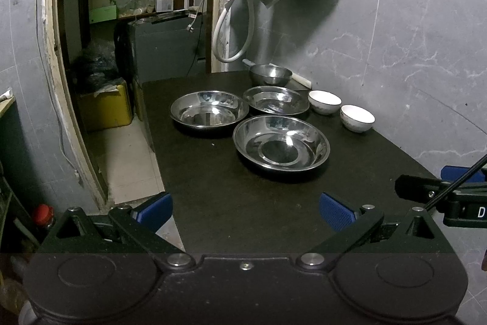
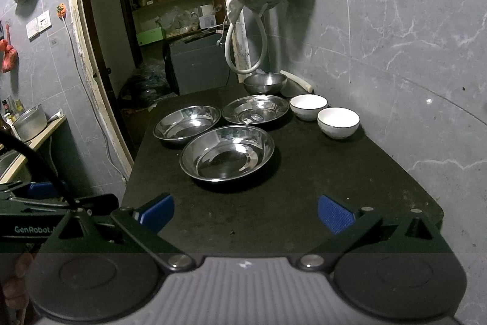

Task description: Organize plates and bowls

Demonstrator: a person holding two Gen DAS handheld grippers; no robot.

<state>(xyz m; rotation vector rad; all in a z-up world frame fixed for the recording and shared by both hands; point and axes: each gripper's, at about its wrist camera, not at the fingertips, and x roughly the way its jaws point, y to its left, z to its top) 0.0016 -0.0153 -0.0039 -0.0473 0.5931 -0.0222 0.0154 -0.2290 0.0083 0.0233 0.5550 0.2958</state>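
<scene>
Both grippers, left gripper (image 1: 245, 210) and right gripper (image 2: 246, 212), hover spread wide, empty, low in frame before the nearest steel plate (image 2: 226, 153) at centre of the black table (image 2: 289, 203).

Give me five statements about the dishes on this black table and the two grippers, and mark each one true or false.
1. Three wide steel plates sit on the black table. True.
2. The two white bowls are stacked one inside the other. False: they stand side by side, near the wall.
3. The left gripper is shut on a plate. False: its jaws are open and hold nothing.
4. A small steel bowl stands at the far end of the table, behind the plates. True.
5. The right gripper is touching the nearest plate. False: it is open and short of that plate, with bare table between them.
</scene>
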